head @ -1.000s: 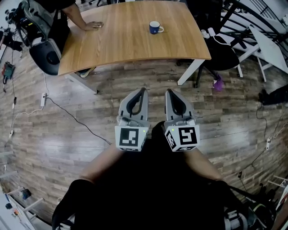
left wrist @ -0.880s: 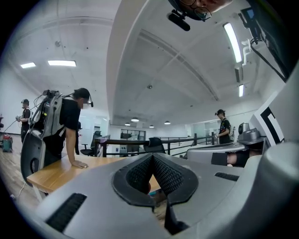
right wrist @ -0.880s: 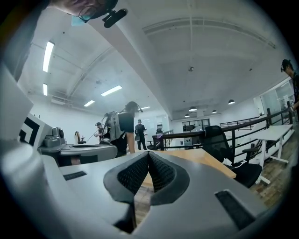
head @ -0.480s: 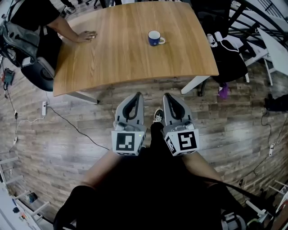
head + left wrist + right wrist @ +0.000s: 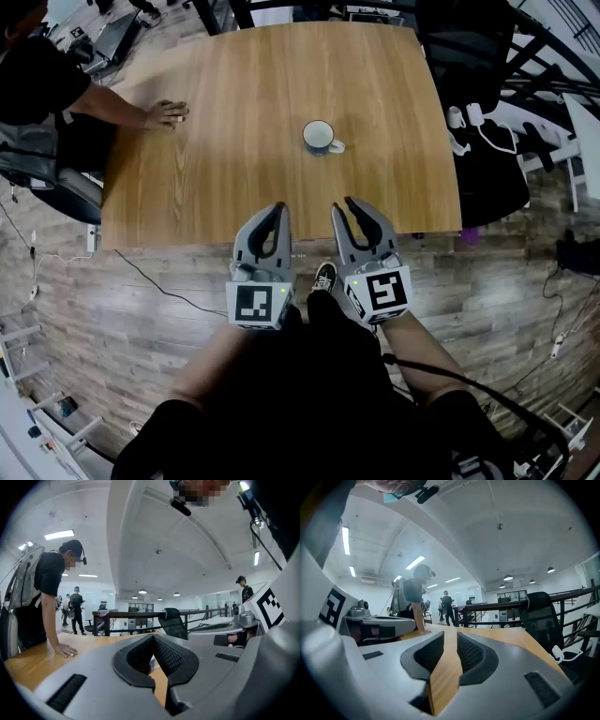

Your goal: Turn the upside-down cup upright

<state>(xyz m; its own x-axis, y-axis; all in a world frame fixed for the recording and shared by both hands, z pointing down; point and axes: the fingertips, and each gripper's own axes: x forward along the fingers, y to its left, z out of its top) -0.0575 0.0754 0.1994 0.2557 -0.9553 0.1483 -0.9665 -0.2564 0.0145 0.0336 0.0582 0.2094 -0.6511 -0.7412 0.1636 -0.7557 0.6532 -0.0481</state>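
Note:
A blue cup [image 5: 321, 138] stands on the wooden table [image 5: 234, 112], right of its middle, its handle to the right and a pale round face on top. My two grippers hang side by side over the table's near edge, well short of the cup. The left gripper [image 5: 279, 208] is shut and empty; in the left gripper view its pads [image 5: 152, 639] meet, with a sliver of the cup [image 5: 152, 663] showing behind them. The right gripper [image 5: 343, 203] is opening: in the right gripper view [image 5: 450, 637] a thin slit shows only tabletop.
Another person leans a hand [image 5: 167, 114] on the table's left side. A black office chair [image 5: 487, 178] with white chargers [image 5: 464, 117] on it stands at the table's right. Below the grippers lie wood flooring, a cable [image 5: 159, 286] and my shoe [image 5: 323, 277].
Both grippers have moved forward from over the floor to over the table's near edge. The cup now lies much closer. The right jaws have parted slightly.

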